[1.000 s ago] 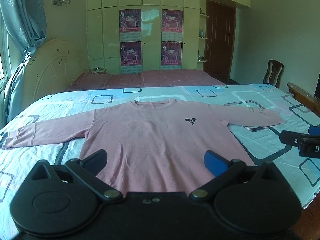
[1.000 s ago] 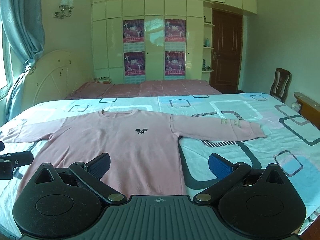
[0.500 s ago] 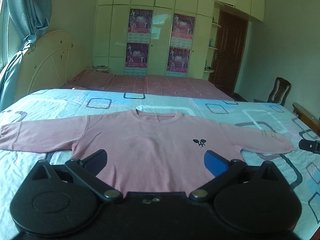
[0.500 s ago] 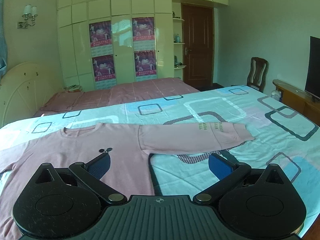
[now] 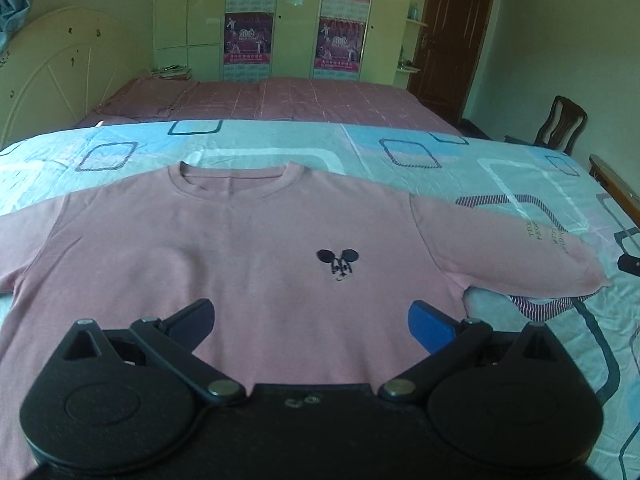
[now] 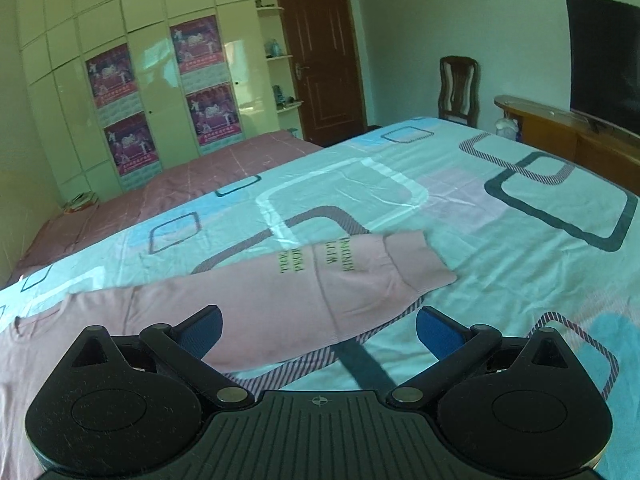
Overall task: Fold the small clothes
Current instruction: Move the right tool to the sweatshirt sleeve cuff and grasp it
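One pink sweater (image 5: pixel 240 248) lay flat on the bed (image 5: pixel 400 152). Two tongs, left tongs (image 5: pixel 312 318) and right tongs (image 6: pixel 318 326), hovered over the sweater, both wide and empty.

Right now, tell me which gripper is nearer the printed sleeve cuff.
Right. The right gripper hovers open just before the sleeve cuff; the left gripper is over the shirt's chest.

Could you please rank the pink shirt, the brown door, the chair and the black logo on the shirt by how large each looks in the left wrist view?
1. Pink shirt, by far the largest.
2. Brown door.
3. Chair.
4. Black logo.
This is apparent size only: the door and chair stand far from the camera.
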Demonstrator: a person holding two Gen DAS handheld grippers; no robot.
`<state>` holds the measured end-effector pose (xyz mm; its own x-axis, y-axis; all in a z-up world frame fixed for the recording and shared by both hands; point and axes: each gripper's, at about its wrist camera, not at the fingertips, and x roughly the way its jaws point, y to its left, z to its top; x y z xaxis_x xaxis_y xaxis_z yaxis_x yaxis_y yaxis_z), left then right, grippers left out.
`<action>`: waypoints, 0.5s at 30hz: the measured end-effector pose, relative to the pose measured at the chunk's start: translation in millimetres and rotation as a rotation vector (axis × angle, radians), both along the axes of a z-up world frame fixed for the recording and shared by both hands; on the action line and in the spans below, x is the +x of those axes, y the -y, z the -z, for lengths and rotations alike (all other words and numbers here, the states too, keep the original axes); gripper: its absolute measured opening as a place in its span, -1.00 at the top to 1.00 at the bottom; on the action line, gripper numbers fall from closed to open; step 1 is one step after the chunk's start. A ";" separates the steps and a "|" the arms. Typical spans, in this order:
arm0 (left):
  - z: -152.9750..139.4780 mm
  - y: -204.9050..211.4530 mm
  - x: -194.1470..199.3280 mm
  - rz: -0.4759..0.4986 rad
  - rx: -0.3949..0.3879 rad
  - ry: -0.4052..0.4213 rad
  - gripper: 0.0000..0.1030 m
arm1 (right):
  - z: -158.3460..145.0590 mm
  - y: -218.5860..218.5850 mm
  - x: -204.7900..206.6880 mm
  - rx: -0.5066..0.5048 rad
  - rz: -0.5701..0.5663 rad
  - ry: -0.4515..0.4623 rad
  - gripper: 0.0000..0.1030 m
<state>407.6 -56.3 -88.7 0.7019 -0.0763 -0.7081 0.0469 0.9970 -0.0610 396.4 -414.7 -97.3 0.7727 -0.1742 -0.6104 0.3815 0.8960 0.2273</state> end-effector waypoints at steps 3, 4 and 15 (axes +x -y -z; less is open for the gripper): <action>6.6 23.0 16.8 0.007 0.040 -0.002 -0.97 | 24.9 31.5 16.5 0.033 0.030 -0.027 -0.07; 8.7 30.4 22.0 0.008 0.051 -0.004 -0.95 | 32.9 41.4 21.8 0.049 0.044 -0.044 -0.01; 24.5 61.4 52.5 0.038 0.112 -0.055 -0.95 | 92.2 103.0 36.2 0.274 0.101 -0.035 0.14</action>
